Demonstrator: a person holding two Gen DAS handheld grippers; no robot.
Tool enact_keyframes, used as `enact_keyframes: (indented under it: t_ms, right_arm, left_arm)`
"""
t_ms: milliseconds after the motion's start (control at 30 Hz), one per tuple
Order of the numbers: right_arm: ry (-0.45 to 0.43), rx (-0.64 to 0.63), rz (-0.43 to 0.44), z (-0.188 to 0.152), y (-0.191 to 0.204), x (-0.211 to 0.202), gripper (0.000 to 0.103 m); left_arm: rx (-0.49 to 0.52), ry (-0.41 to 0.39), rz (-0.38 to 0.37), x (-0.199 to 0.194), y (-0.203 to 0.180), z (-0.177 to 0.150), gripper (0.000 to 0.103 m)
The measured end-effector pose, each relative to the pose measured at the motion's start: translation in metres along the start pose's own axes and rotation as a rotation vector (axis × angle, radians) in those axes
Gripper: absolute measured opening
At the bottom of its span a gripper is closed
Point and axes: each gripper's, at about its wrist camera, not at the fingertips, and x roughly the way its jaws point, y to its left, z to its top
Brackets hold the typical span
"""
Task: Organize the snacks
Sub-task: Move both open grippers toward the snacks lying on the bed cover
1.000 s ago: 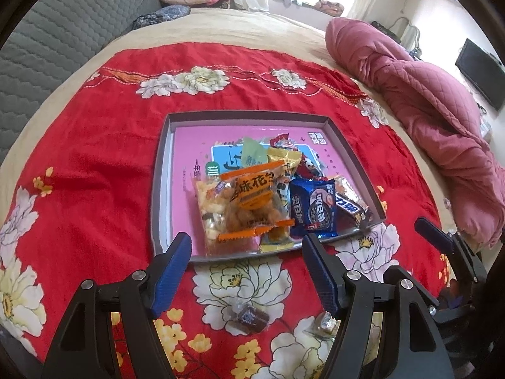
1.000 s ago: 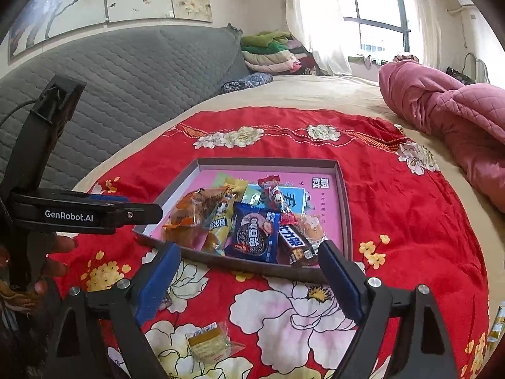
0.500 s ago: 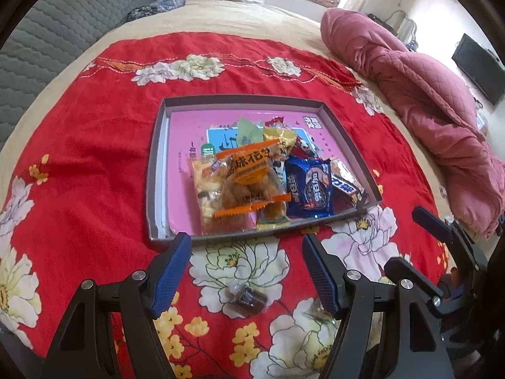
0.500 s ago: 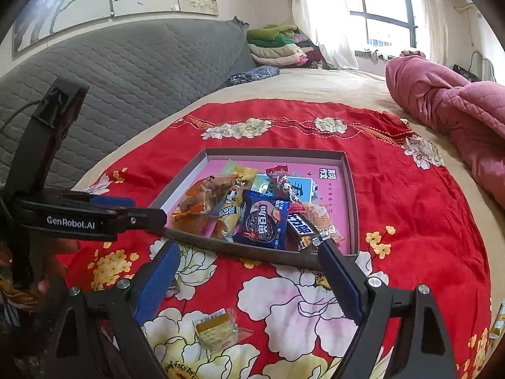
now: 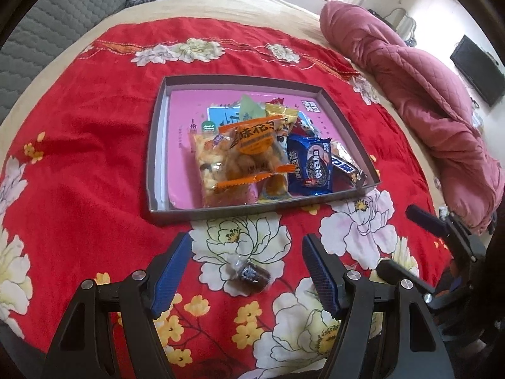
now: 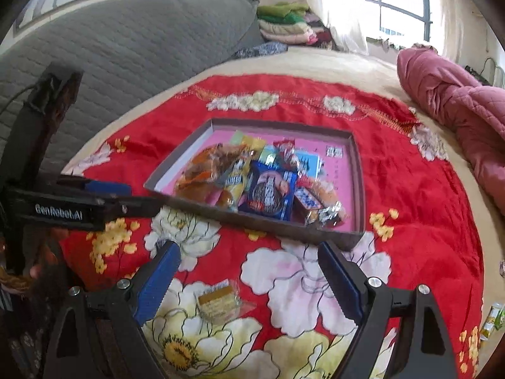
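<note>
Both our grippers have tipped down: left gripper point(image 5: 247, 268), wide open and empty, now frames the dark clear-wrapped candy point(image 5: 249, 274). Right gripper point(image 6: 249, 279), equally open, brackets the tan wrapped biscuit point(image 6: 217, 300). Grey pink-lined tray point(image 5: 154, 158) waits at twelve o'clock.

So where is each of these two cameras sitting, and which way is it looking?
Left wrist: on the left gripper, looking down at a dark wrapped candy; right gripper alongside.
Right wrist: on the right gripper, over a clear-wrapped yellow biscuit; left gripper alongside.
Shared: the grey shallow snack tray on the red floral blanket.
</note>
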Motion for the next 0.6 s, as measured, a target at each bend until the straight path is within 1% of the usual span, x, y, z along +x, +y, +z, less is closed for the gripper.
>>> enact_keyframes:
  t_ms: [333,600]
  right_arm:
    - [0.097,-0.081,-0.002,-0.008,0.018,0.018,0.089]
    - [0.131,-0.095,0.012,-0.014,0.018,0.030,0.089]
  left_arm:
    - [-0.027,0.056,-0.012,0.012,0.009,-0.006,0.074]
    - [-0.024,0.089,-0.005,0.021,0.010,-0.011,0.074]
